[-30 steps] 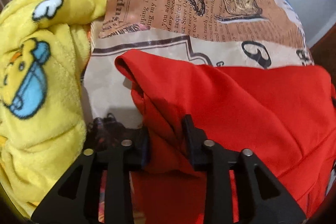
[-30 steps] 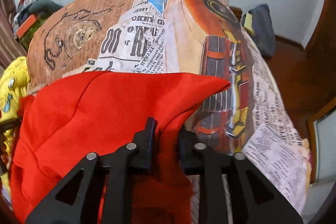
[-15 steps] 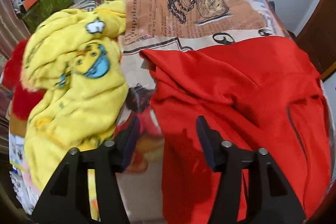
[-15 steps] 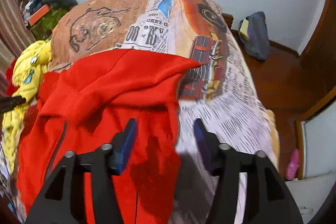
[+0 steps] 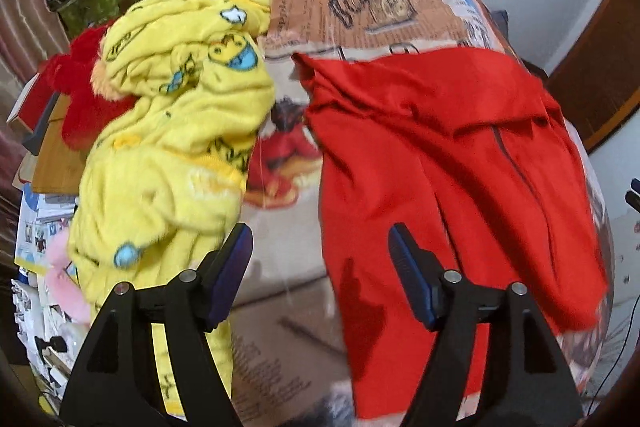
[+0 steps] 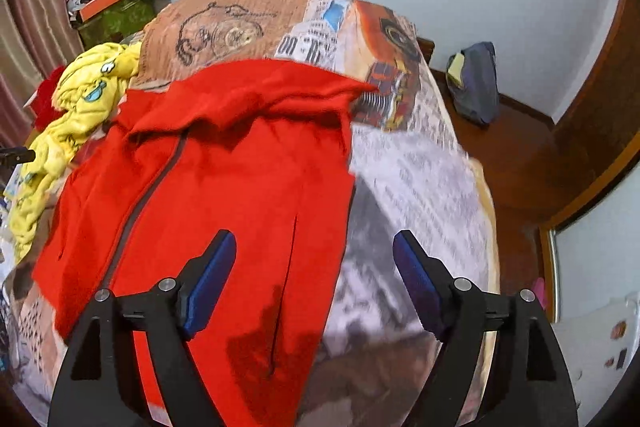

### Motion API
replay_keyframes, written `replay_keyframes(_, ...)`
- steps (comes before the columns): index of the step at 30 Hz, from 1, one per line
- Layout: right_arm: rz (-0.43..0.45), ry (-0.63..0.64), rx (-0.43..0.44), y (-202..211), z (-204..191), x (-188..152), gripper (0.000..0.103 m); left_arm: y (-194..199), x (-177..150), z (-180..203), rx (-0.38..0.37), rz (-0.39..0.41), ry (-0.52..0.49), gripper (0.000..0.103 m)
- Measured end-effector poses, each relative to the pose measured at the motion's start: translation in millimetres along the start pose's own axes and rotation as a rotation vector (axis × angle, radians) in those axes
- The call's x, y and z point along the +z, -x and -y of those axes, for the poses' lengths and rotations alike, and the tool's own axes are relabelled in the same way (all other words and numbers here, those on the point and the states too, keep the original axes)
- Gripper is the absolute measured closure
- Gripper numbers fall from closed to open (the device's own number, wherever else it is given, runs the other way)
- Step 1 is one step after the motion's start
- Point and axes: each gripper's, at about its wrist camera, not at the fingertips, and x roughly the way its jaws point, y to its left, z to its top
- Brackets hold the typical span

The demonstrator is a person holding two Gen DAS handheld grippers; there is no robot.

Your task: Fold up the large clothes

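A large red zip-up garment (image 5: 440, 155) (image 6: 224, 163) lies spread on the bed, its upper part folded over into a band across the top. My left gripper (image 5: 320, 247) hovers above the garment's left edge, jaws opening, nothing between them. My right gripper (image 6: 314, 255) hangs over the garment's right edge, jaws opening too and holding nothing. Both point steeply down at the bed.
The bed's newspaper-print cover (image 6: 416, 187) (image 5: 360, 3) lies under the garment. A yellow fleece garment (image 5: 172, 131) (image 6: 76, 115) is heaped at the left, with a red plush thing (image 5: 80, 95) behind it. A cluttered stand (image 6: 116, 7) is far left, a dark bag (image 6: 476, 83) on the wooden floor at right.
Both grippers let go of the red garment's folded edge, opened, and drew back and up from it. The garment now lies on the bed with its top folded over.
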Motion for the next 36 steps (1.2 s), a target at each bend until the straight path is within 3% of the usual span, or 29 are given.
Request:
replay_keyframes(8,-0.083,-0.068,0.017,-15.9,2.2,-51.2,0.025,-30.1,-70.3,0.3,-0.153,-0.153,0.06,0.034)
replay_keyframes(14,-0.168,-0.132,0.061,-34.0,7.0,-82.1,0.025,-58.5,-108.4,4.2,-0.222,-0.254,0.109,0.034)
replay_keyframes(19,-0.163,-0.192,0.136,-34.5,6.3,-92.7,0.025,-58.8,-119.7,14.3,-0.236,-0.229,0.09,0.033)
replay_keyframes(26,-0.122,-0.191,0.148,-32.9,2.8,-103.5,0.028,-59.0,-132.8,30.0,-0.253,-0.211,0.082,0.031)
replay_keyframes(28,-0.117,-0.186,0.171,-32.3,1.9,-103.7,0.039,-57.5,-131.2,32.1,-0.27,-0.206,0.09,0.038)
replay_keyframes(30,-0.113,-0.178,0.191,-31.6,-1.7,-103.5,0.051,-55.8,-132.0,36.0,-0.314,-0.202,0.105,0.058)
replay_keyframes(32,-0.112,-0.159,0.213,-31.7,-6.8,-101.9,0.069,-54.9,-132.5,41.2,-0.327,-0.192,0.106,0.069)
replay_keyframes(36,-0.099,-0.126,0.193,-30.7,-15.7,-98.7,0.083,-54.6,-129.7,46.8,-0.338,-0.179,0.116,0.094)
